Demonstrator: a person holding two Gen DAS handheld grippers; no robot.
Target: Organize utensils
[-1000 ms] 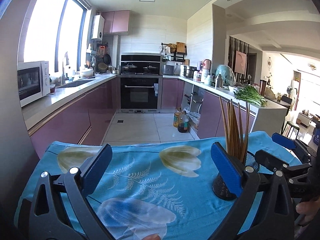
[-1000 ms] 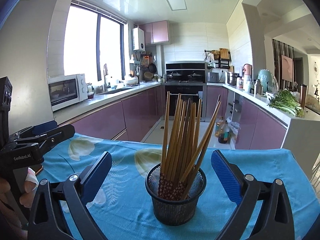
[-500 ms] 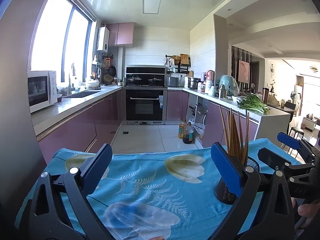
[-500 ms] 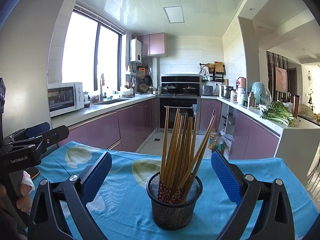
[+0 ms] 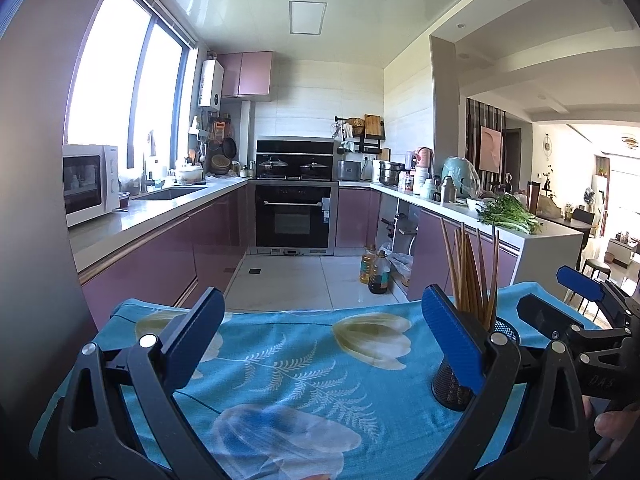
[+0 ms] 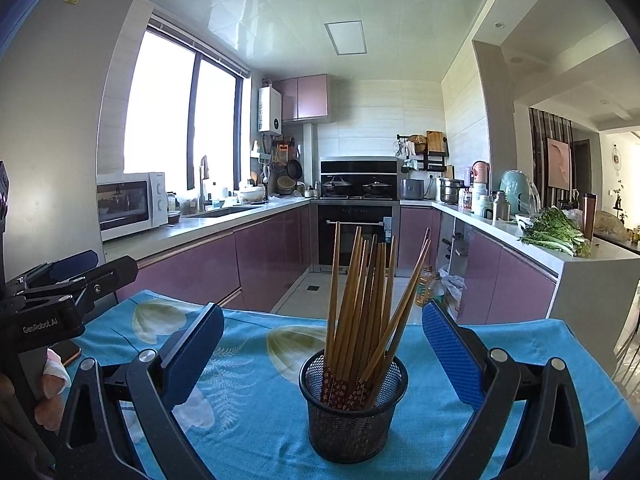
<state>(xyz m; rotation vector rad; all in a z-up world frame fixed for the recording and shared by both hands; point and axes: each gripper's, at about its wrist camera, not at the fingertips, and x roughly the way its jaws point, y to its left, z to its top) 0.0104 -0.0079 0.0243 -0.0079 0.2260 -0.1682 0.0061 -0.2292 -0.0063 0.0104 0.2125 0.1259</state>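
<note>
The chopsticks (image 6: 362, 308) stood in the mesh holder (image 6: 353, 412) on the surface (image 6: 260, 360). The right gripper (image 6: 320, 352) had its jaws spread wide around the holder without touching it. The left gripper (image 5: 320, 344) also had spread jaws, holding nothing.

Tablecloth (image 6: 260, 420) turquoise blue, printed with pale yellow and white tulip shapes and white fern sprigs. Mesh holder (image 6: 352, 412) black; chopsticks (image 6: 360, 300) tan wood, lower ends dark red with small pale flowers. Both grippers have black frames with blue finger pads (image 6: 452, 356); kitchen cabinets (image 6: 240, 268) glossy mauve-pink, oven (image 6: 356, 220) black, microwave (image 6: 132, 204) white.
</note>
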